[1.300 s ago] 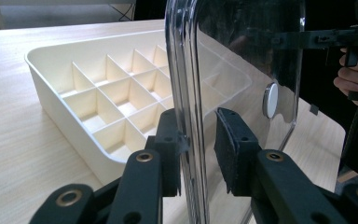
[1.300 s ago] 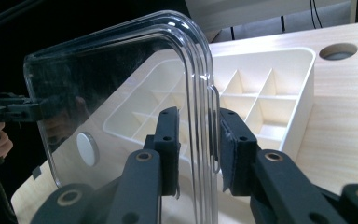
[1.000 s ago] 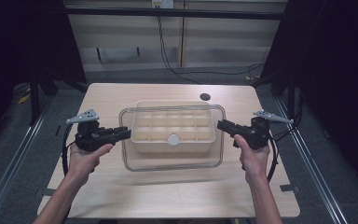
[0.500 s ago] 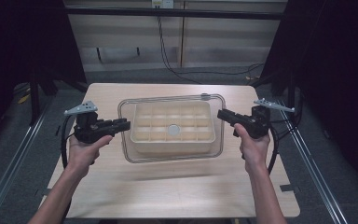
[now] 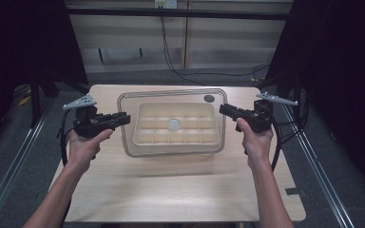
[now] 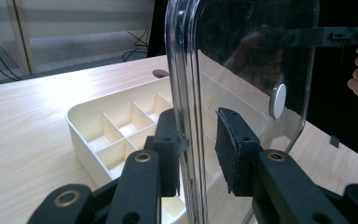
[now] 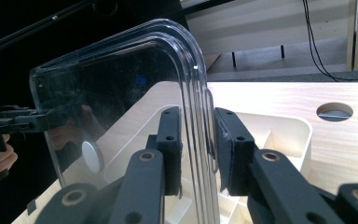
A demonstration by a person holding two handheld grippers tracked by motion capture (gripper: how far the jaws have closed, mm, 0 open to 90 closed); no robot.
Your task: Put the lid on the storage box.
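— While both grippers hold the clear lid (image 5: 172, 95), how far is the work?

— It seems the lid is already lifted free of the cream tray (image 5: 176, 124), which sits on the table (image 5: 171, 190) with its compartments empty. The left gripper (image 5: 123, 118) has its jaws narrow and pressed on the left rim of the lid; the right gripper (image 5: 224, 109) is clamped in the same way on the right rim. In the left gripper view the lid (image 6: 242, 60) stands on edge between the pads, above the tray (image 6: 98, 126). What is left, probably, is to carry the lid away and put it down.

— Is there room for that?

— Yes. The near half of the table is bare wood. Behind the tray there is a small round hole (image 5: 209, 98) close to the far edge, and dark frame posts stand at both sides, so the free way is toward the person.

— Any risk?

— The grip is only on thin rims, so the lid may slip if one hand moves faster.
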